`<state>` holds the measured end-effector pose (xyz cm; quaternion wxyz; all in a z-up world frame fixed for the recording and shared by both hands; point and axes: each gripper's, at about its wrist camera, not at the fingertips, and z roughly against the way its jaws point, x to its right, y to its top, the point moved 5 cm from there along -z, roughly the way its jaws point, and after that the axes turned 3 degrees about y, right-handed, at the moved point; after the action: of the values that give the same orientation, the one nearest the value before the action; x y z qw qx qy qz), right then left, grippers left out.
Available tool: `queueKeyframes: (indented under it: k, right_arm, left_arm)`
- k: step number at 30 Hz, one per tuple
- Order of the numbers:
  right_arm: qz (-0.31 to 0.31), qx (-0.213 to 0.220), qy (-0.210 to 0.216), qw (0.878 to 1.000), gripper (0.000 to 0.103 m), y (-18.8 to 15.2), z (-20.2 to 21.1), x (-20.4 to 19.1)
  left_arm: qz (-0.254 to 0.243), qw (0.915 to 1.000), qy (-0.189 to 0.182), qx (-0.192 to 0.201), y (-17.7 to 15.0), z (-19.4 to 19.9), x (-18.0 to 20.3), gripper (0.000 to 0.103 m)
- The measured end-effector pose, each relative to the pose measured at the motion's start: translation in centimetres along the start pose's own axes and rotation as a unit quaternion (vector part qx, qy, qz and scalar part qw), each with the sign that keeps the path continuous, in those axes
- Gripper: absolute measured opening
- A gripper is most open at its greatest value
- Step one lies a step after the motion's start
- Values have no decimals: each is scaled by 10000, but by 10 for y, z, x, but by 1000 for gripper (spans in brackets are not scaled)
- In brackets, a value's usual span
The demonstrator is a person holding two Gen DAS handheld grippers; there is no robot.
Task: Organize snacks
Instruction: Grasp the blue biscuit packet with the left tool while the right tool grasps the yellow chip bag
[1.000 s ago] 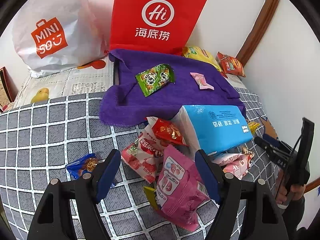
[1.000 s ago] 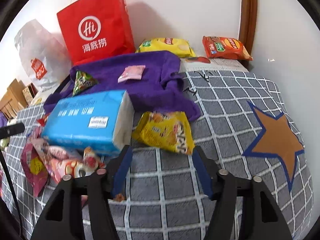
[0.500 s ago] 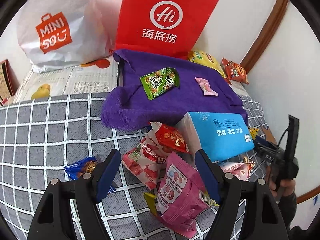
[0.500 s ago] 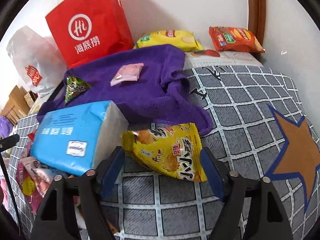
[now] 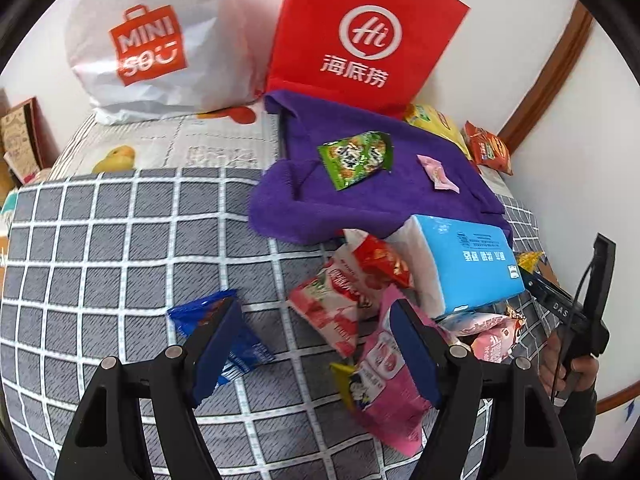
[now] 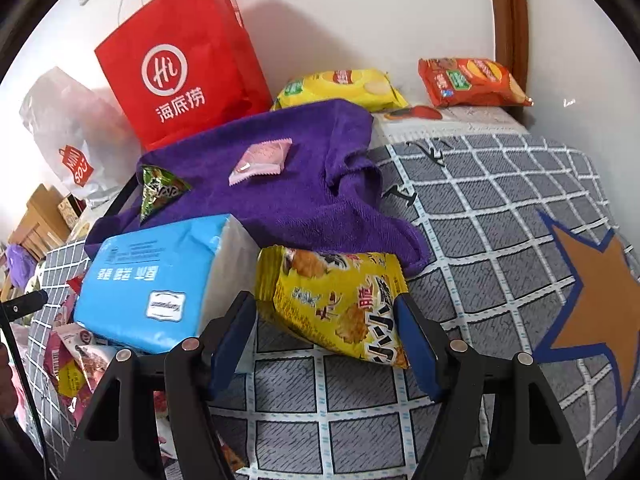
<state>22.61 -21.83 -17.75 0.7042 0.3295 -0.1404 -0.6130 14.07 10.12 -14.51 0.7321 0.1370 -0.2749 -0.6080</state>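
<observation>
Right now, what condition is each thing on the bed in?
Yellow crinkly snack packet: sealed, lying between the right hand-held gripper's jaws, which have just been closing.
Left hand-held gripper: open, empty.
Blue plastic tissue pack: sealed.
Purple towel: rumpled.
Red paper bag: upright.

Red paper bag [image 5: 360,36], white shopping bag [image 5: 160,40] (both upright), purple towel [image 6: 296,184], blue tissue pack [image 6: 160,280]
</observation>
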Motion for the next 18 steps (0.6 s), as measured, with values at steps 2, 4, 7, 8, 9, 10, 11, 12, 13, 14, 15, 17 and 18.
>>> queueKeyframes:
  k: [2, 4, 7, 8, 9, 10, 11, 12, 13, 14, 15, 17, 18]
  right_arm:
    - [30, 64, 1, 10000, 71, 0, 8, -1]
    - [20, 127, 38, 9999, 71, -1, 17, -2]
    - [73, 211, 9, 9998, 71, -3, 28, -3]
    - [78, 227, 4, 9997, 71, -4, 31, -3]
    - [76, 236, 6, 9997, 71, -6, 34, -3]
    - [69, 240, 13, 9997, 71, -7, 36, -3]
    - [60, 241, 23, 9997, 71, -9, 38, -2]
    - [57, 239, 30, 9997, 71, -11, 39, -1]
    - [51, 234, 31, 9997, 71, -14, 40, 0]
    - [47, 226, 28, 9997, 71, -16, 40, 1]
    - [43, 209, 20, 9998, 71, -18, 40, 2]
    - [16, 160, 11, 9999, 71, -24, 39, 4]
    - [6, 134, 14, 9999, 71, -27, 39, 5]
  left_arm:
    - [51, 10000, -33, -11, -3, 3, -4, 75]
    - [34, 10000, 15, 12, -6, 6, -7, 75]
    - [82, 9999, 142, 27, -10, 7, -15, 75]
    - [129, 9997, 198, -5, -12, 6, -20, 75]
    - [172, 9994, 292, -60, -13, 3, -24, 75]
    - [230, 9988, 420, -112, -15, 0, -30, 75]
    - [285, 9983, 483, -123, -17, -3, -35, 75]
    - [340, 9980, 519, -155, -19, -6, -40, 75]
    - [408, 9972, 588, -232, -21, -11, -46, 74]
    - [461, 9963, 667, -294, -24, -17, -50, 73]
    - [484, 9957, 718, -319, -25, -21, -53, 73]
    - [501, 9943, 851, -396, -29, -30, -58, 73]
    - [478, 9941, 914, -344, -29, -31, -58, 73]
